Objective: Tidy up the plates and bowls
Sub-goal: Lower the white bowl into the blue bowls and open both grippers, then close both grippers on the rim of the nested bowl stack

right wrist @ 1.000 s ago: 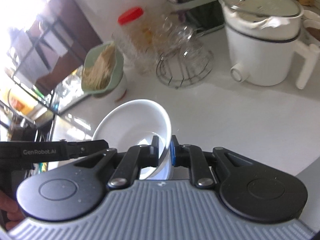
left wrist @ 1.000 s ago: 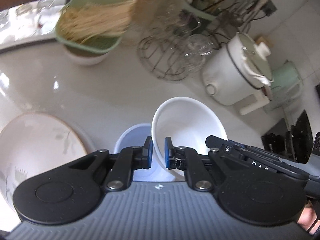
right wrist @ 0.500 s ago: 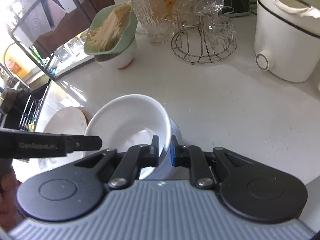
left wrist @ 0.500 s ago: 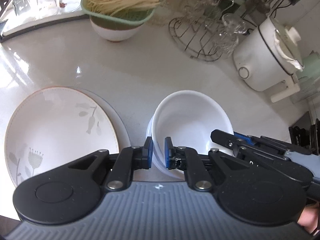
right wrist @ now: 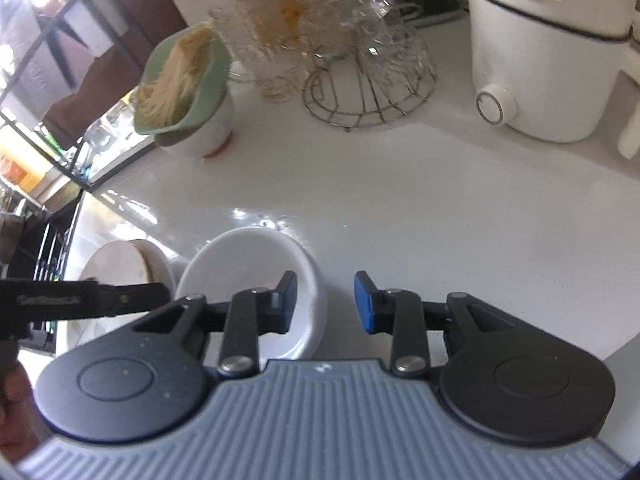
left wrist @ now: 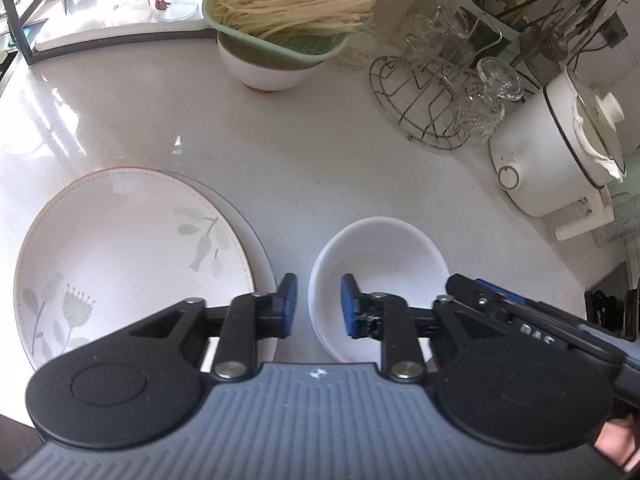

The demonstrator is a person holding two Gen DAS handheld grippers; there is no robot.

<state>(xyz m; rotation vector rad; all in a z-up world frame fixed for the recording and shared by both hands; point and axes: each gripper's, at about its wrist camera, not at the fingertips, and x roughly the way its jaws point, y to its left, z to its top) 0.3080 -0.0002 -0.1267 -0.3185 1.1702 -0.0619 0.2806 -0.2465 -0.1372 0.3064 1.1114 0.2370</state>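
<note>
White bowl [left wrist: 380,256] straddled — both claws parted.

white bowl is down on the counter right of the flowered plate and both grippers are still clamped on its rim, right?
Not quite. The white bowl does sit right of the flowered plate, but both wrist views show the left gripper and right gripper just opened, pads clear of the rim.

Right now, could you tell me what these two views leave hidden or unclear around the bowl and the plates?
- White bowl: its near rim is hidden by the left gripper in the left view; whether another bowl sits beneath cannot be told.
- Lower plate: only a thin edge shows under the flowered plate.
- Flowered plate in the right view: mostly covered by the left gripper's arm.
- Glasses on the wire rack: blurred in the right view.
</note>
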